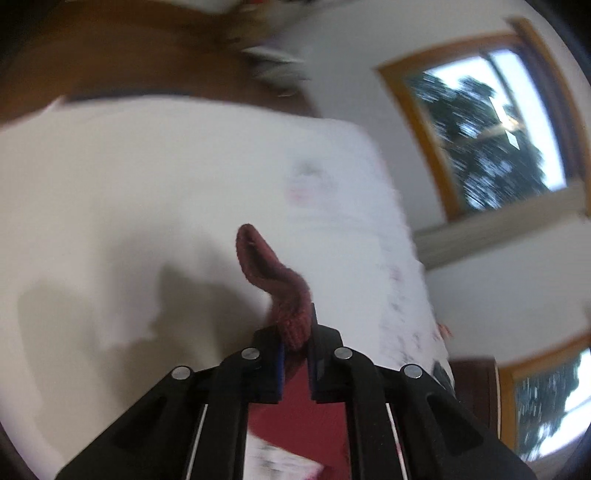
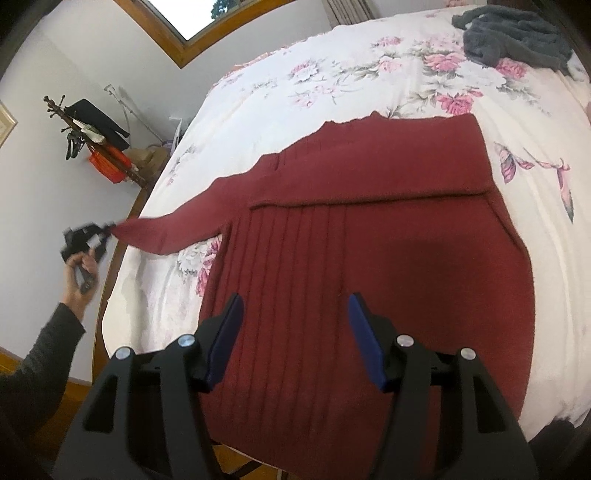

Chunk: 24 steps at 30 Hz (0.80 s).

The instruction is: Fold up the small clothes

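Meanwhile the left gripper (image 1: 295,341) pinches the cuff of the red sweater's sleeve (image 2: 173,229), stretched toward nine o'clock off the floral bedspread (image 2: 332,92). The red sweater (image 2: 369,240) lies flat on the bed. The right gripper (image 2: 295,336) hovers over it, jaws spread wide and empty. A grey garment (image 2: 517,33) sits at one o'clock.

A dark red ribbed knit sweater (image 2: 354,236) lies flat on the bed, bottom part folded over, one sleeve (image 2: 173,229) stretched out sideways past the edge.
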Tool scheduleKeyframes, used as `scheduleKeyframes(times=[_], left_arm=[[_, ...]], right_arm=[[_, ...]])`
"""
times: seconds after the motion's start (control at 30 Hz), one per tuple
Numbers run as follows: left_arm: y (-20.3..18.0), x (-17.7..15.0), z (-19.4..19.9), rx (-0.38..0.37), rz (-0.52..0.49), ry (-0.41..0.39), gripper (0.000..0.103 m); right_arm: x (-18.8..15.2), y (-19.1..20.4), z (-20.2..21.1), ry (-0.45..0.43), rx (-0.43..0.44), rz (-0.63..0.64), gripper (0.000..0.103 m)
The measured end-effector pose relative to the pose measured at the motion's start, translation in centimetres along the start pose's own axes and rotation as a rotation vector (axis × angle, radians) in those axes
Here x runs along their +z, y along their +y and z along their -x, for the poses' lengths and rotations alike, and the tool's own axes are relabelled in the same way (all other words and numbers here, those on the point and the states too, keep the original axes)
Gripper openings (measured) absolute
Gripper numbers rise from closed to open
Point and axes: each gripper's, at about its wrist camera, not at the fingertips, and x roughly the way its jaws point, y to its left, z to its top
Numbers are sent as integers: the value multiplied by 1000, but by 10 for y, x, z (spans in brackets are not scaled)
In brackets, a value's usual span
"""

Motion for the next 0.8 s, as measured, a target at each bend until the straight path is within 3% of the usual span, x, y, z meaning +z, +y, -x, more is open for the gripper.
scheduleKeyframes(times=[0.13, 0.3, 0.57, 0.8], left_arm=[[-93, -12, 1, -104, -159, 11, 8], [-174, -42, -11, -166, -303, 39, 8], [-244, -119, -47, -198, -446, 153, 8], [-281, -204, -121, -171, -567, 298, 8]], right_arm=[[0, -3, 9, -15, 14, -20, 59], [0, -11, 22, -40, 16, -32, 59], [-3, -33, 37, -80, 10, -72, 59], [-4, -54, 37, -83, 0, -111, 59]])
